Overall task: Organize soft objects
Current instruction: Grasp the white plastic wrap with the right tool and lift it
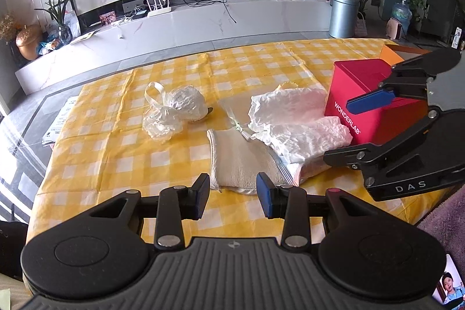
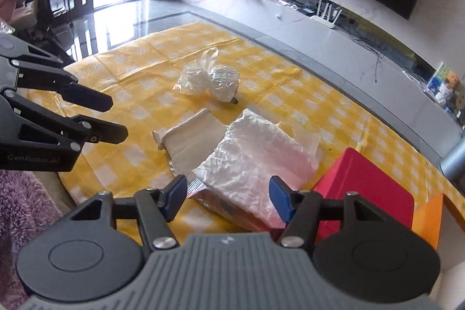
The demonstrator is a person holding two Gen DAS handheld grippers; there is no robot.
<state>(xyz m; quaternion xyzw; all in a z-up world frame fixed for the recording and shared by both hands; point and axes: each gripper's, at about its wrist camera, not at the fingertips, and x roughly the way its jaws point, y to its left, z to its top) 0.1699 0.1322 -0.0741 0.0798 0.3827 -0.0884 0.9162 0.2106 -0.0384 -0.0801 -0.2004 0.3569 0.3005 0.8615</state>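
Observation:
A beige cloth pouch (image 1: pixel 241 159) (image 2: pixel 191 144) lies on the yellow checked tablecloth (image 1: pixel 116 141) (image 2: pixel 261 83). A crumpled white plastic bag (image 1: pixel 293 124) (image 2: pixel 255 156) lies over its right part. A knotted clear plastic bag (image 1: pixel 174 109) (image 2: pixel 212 80) lies farther back. My left gripper (image 1: pixel 232 193) (image 2: pixel 113 118) is open and empty, just in front of the pouch. My right gripper (image 2: pixel 226 199) (image 1: pixel 337 130) is open and empty, above the near end of the white bag.
A red box marked WONDERLAB (image 1: pixel 360 100) (image 2: pixel 366 193) with an orange box (image 1: pixel 392 54) (image 2: pixel 427 220) beside it stands right of the white bag. A purple fuzzy cloth (image 2: pixel 23 211) lies at the near table edge. Papers (image 1: pixel 58 124) lie on the floor at the left.

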